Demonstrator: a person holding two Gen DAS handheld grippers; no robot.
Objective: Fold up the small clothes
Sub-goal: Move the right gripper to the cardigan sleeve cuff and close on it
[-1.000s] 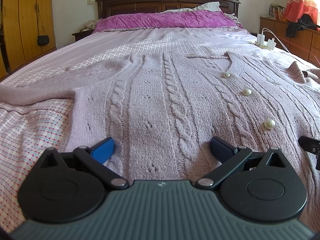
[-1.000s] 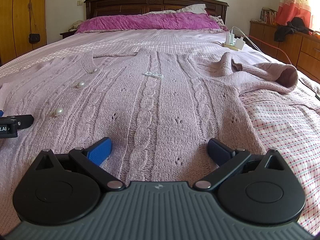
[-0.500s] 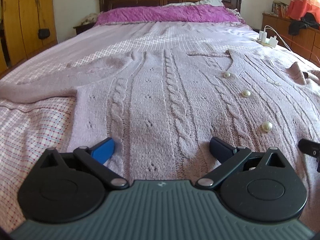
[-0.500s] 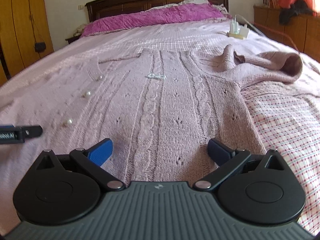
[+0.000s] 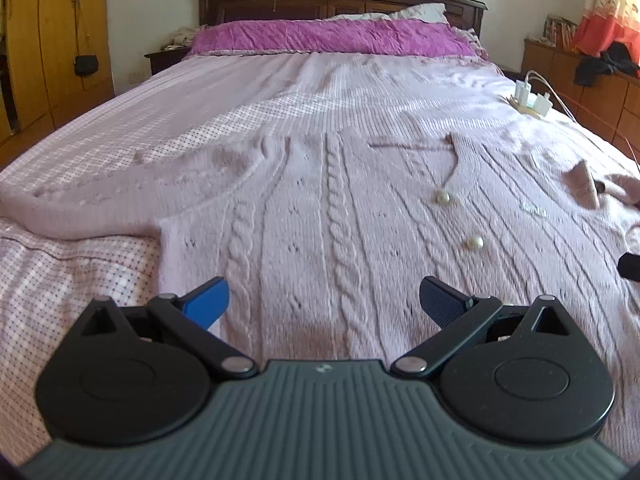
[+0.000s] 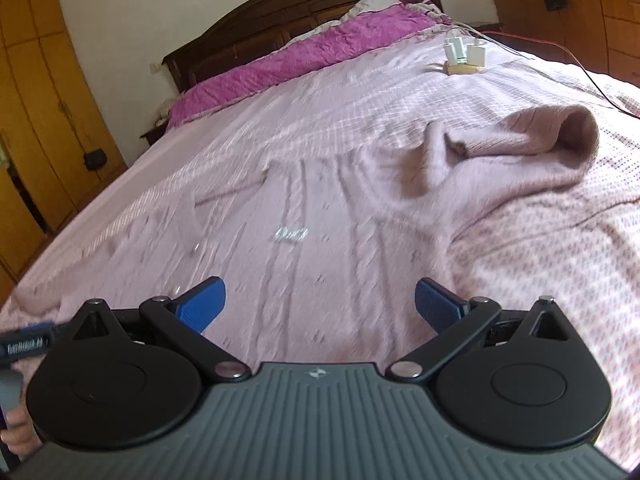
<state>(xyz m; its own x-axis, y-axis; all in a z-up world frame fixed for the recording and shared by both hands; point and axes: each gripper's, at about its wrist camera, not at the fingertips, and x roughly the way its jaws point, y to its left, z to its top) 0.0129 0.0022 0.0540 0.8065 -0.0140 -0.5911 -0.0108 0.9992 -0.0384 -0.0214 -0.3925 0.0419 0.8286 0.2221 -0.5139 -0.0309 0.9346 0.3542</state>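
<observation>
A pale pink cable-knit cardigan [image 5: 340,216] with pearl buttons [image 5: 443,198] lies spread front-up on the bed. Its left sleeve [image 5: 100,204] stretches out to the left. Its right sleeve [image 6: 540,148] is bunched up, cuff open, at the upper right of the right wrist view. My left gripper [image 5: 324,302] is open and empty just above the cardigan's left front panel. My right gripper [image 6: 318,302] is open and empty above the cardigan's [image 6: 320,248] right front panel, and that view is tilted and blurred.
The bed has a pink checked cover [image 5: 60,280] and a magenta pillow [image 5: 332,38] at the dark headboard. White chargers on a power strip [image 6: 464,56] with cables lie on the bed's right side. A wardrobe [image 5: 52,40] stands left, a dresser [image 5: 592,84] right.
Both grippers have moved forward over the cardigan, still open. The right gripper has tilted and swung towards the bunched right sleeve, which now appears closer.
</observation>
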